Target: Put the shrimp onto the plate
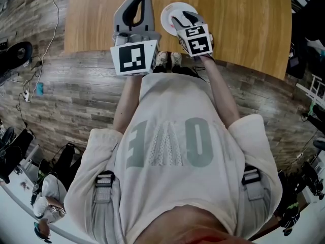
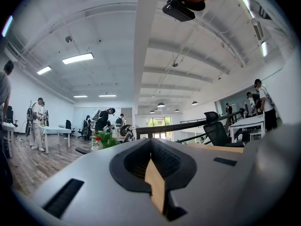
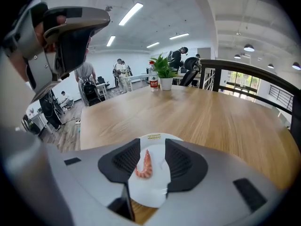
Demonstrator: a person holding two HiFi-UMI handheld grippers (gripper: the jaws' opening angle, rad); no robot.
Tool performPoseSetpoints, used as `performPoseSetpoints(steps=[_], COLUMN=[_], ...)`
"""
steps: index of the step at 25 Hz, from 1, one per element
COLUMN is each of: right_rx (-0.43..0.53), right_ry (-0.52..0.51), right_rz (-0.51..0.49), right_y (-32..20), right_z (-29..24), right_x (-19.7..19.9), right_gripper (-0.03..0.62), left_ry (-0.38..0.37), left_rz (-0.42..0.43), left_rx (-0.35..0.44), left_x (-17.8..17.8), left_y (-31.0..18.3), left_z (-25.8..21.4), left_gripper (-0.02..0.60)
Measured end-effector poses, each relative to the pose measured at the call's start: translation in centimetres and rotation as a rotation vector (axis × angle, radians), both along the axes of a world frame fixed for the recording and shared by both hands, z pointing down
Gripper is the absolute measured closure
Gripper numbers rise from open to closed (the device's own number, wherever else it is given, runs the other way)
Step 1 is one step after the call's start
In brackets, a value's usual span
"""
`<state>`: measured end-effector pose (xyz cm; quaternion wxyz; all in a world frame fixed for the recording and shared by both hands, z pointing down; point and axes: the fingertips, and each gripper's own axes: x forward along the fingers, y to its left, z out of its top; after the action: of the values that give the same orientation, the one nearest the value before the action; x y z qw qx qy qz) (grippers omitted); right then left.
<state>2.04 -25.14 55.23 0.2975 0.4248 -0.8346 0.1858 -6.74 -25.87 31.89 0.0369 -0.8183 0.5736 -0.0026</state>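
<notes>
Right gripper view shows the shrimp point(image 3: 144, 165) lying on the white plate point(image 3: 155, 193), long axis near-to-far, just beyond the right gripper point(image 3: 153, 148) and framed between its parted, empty jaws, while the left gripper point(image 2: 150, 149), clenched on nothing, points away upward.

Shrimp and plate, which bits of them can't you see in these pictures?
- Head view: the shrimp is hidden. The right gripper covers the middle of the plate.
- Right gripper view: the shrimp shows, but the open jaws cover both sides of the plate. Whether the shrimp touches a jaw cannot be told.
- Left gripper view: neither shows. It looks across the room.
</notes>
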Motion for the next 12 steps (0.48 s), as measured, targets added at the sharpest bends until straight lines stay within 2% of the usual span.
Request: performPoseSetpoints(steps=[7,12], right_rx=[0.064,0.192], right_ry=[-0.064,-0.034], right_rz=[0.060,0.032], right_y=[-0.7,-0.7], right_z=[-3.1,-7.4], right_x=[0.4,0.1], right_gripper=[0.528,0.564], left_ry=[0.003,-0.008], left_rz=[0.011,0.024], left_rx=[0.005,0.037], left_x=[0.5,0.9], left_y=[0.5,0.6], left_z=[-0.4,-1.3], left_gripper=[0.572,0.572])
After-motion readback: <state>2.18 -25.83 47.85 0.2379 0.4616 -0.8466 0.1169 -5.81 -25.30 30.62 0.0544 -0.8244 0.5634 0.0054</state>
